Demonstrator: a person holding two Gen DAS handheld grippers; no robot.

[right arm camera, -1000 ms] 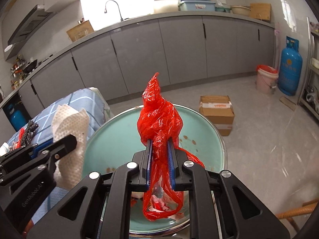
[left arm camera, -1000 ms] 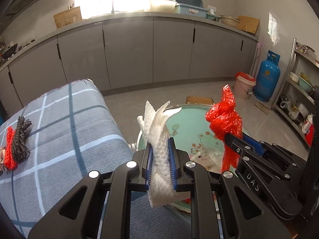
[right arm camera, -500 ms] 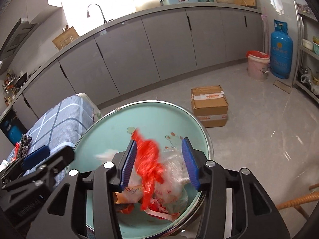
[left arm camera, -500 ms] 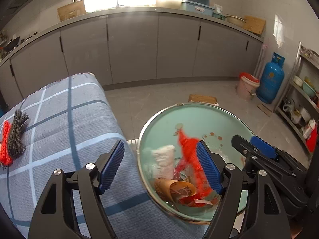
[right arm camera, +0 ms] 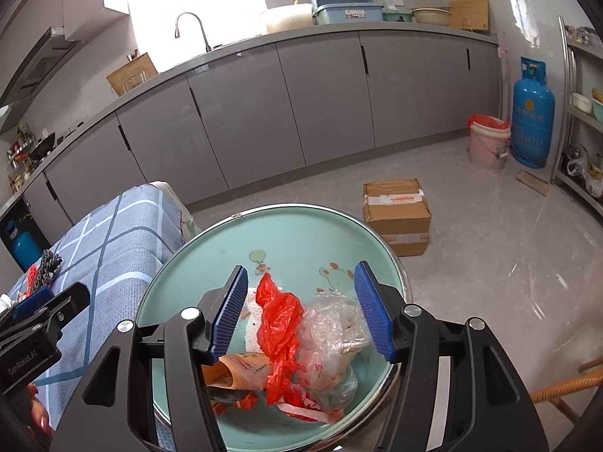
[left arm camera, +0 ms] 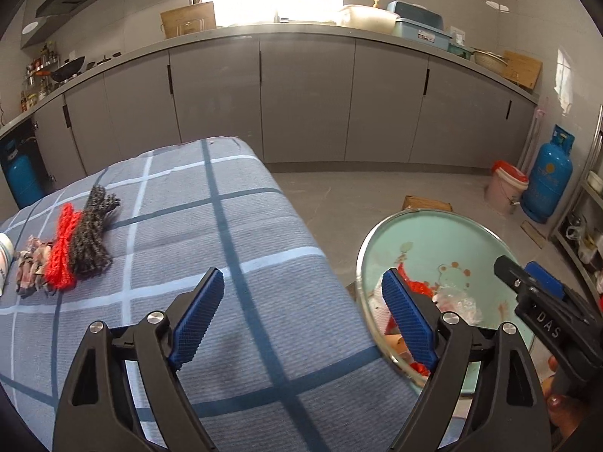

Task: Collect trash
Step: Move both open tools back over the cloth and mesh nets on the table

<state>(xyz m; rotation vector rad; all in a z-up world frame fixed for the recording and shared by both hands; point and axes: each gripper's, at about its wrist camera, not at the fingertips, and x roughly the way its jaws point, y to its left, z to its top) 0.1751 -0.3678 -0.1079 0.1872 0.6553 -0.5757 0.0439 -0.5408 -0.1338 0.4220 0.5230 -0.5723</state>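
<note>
Teal basin [right arm camera: 294,233], round, metal-rimmed, cartoon print on its inner wall: the landmark for all entries. Inside the basin, a loose heap of trash: red plastic bag [right arm camera: 280,324], crumpled, uppermost at the middle; clear plastic bag [right arm camera: 331,329] touching it on the right; white paper towel [right arm camera: 252,324] partly under the red bag on the left; orange printed wrapper [right arm camera: 241,371] at the near side of the heap. Right gripper [right arm camera: 301,309], black frame with blue ribbed pads, hangs over the basin; its jaws are opening and stand apart either side of the heap with nothing clamped between them, the pads clear of the red bag. Left gripper [left arm camera: 303,318] sits left of the basin, straddling its rim; its jaws are opening, spread wide and empty, one pad over the cloth, the other over the basin's left edge. Checked cloth [left arm camera: 211,248], blue-grey with pale and dark stripes, covers a surface just beside the basin on the left. Yarn bundles [left arm camera: 79,241], one red, one grey, one mottled, lie together on the cloth, well apart from the basin. Cardboard box [right arm camera: 397,214], taped, stands on the floor just beyond the basin. Pink bucket [right arm camera: 488,143] with red liner and blue gas cylinder [right arm camera: 531,116] stand side by side well beyond the basin, by the grey cabinets [right arm camera: 264,113].
</note>
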